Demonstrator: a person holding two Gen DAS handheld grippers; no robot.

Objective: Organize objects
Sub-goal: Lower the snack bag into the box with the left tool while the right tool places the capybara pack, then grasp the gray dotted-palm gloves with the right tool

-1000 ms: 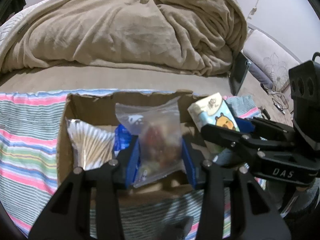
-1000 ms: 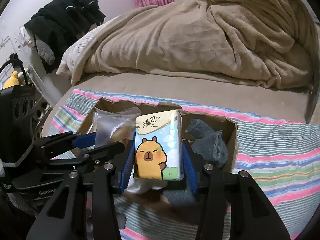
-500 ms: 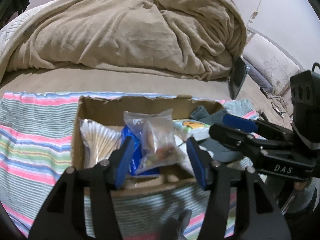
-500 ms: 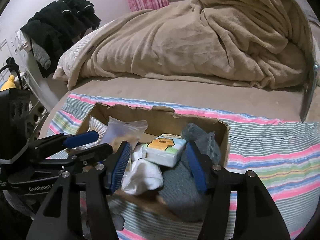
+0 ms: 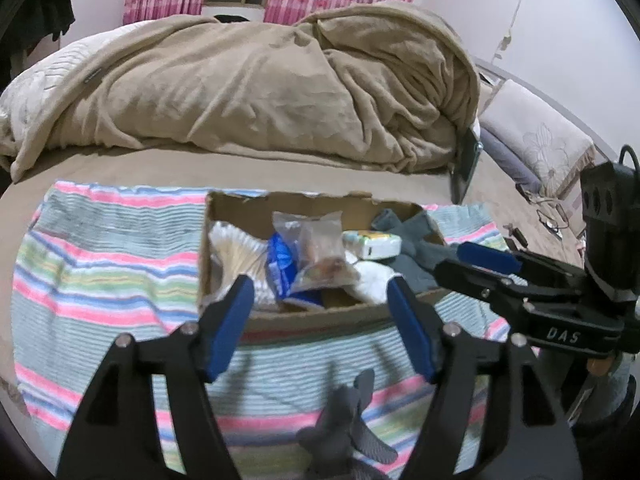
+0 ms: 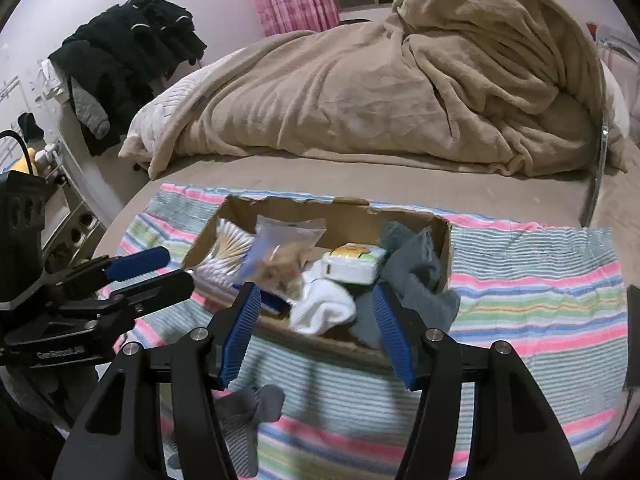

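A cardboard box (image 5: 320, 314) (image 6: 344, 210) sits on a striped cloth on the bed. In it lie a pack of cotton swabs (image 5: 236, 250) (image 6: 230, 246), a clear snack bag (image 5: 320, 244) (image 6: 286, 252), a tissue pack with a cartoon animal (image 5: 374, 242) (image 6: 354, 264), a white cloth (image 6: 324, 306) and grey socks (image 5: 416, 240) (image 6: 416, 264). My left gripper (image 5: 320, 320) is open and empty, just in front of the box. My right gripper (image 6: 316, 324) is open and empty, over the box's near edge.
A grey sock (image 5: 348, 432) (image 6: 256, 404) lies on the striped cloth (image 5: 100, 272) (image 6: 536, 280) in front of the box. A heaped beige blanket (image 5: 260, 88) (image 6: 380, 80) covers the bed behind. Dark clothes (image 6: 128, 52) hang at the left.
Both grippers opened and let go: the snack bag and the tissue pack now lie in the box. Both grippers have drawn back from it.
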